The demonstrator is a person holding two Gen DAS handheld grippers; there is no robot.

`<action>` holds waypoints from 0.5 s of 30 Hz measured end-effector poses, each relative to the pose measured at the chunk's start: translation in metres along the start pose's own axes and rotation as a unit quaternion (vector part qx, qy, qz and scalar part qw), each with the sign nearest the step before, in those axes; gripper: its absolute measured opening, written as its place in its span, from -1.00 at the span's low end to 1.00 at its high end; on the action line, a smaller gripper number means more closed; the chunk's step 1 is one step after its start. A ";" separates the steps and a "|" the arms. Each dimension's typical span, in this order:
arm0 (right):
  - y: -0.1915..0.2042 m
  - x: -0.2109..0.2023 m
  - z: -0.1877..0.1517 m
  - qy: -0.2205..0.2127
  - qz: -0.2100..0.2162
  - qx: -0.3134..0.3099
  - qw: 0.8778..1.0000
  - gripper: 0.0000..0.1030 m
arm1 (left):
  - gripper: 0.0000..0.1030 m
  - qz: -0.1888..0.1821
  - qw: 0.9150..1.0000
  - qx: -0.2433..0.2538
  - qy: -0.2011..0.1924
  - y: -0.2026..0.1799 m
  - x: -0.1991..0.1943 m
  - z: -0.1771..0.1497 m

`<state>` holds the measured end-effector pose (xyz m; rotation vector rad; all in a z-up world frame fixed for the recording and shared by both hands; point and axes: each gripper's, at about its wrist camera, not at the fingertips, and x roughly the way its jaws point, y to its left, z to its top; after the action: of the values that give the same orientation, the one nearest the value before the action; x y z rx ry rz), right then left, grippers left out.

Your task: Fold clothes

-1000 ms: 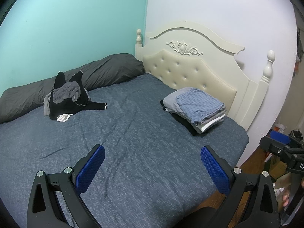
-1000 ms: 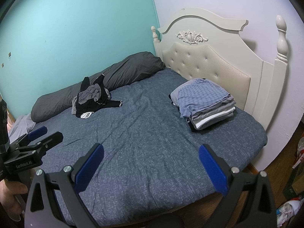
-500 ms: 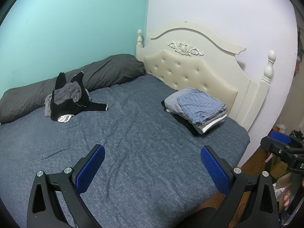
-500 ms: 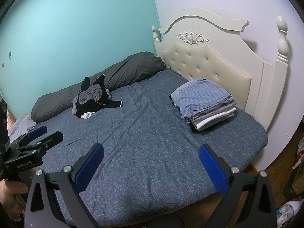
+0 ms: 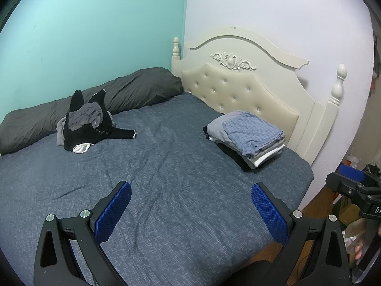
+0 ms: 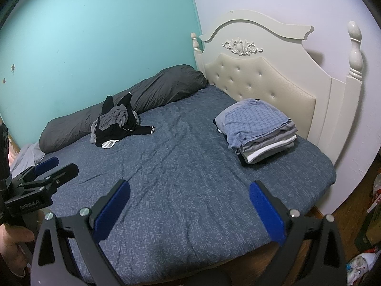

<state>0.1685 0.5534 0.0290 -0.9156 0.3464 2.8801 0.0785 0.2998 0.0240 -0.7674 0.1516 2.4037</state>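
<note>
A heap of unfolded black and grey clothes (image 5: 88, 125) lies at the far left of the bed, against a dark grey bolster; it also shows in the right wrist view (image 6: 117, 125). A stack of folded clothes (image 5: 247, 138) topped by a blue checked piece sits at the right near the headboard, also in the right wrist view (image 6: 257, 131). My left gripper (image 5: 190, 206) is open and empty above the bed's near side. My right gripper (image 6: 189, 203) is open and empty, also over the near side. Both are far from the clothes.
The blue-grey bedspread (image 5: 171, 190) covers the bed. A cream headboard (image 5: 238, 90) stands at the right, a teal wall behind. The dark bolster (image 6: 133, 109) lies along the wall. Wooden floor and clutter (image 6: 366, 238) are at the right.
Both views have shifted very slightly; the grippers stay open and the clothes have not moved.
</note>
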 end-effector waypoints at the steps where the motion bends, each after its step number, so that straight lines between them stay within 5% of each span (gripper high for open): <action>1: 0.000 0.000 0.000 0.000 0.000 0.000 1.000 0.96 | 0.99 0.001 1.000 0.000 0.000 0.000 0.000 0.000; 15: 0.000 0.000 -0.001 0.001 0.000 0.001 1.000 0.96 | 0.99 -0.003 1.000 0.003 -0.001 -0.001 0.000 -0.001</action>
<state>0.1690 0.5534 0.0286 -0.9182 0.3490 2.8790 0.0794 0.3002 0.0233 -0.7616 0.1566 2.3979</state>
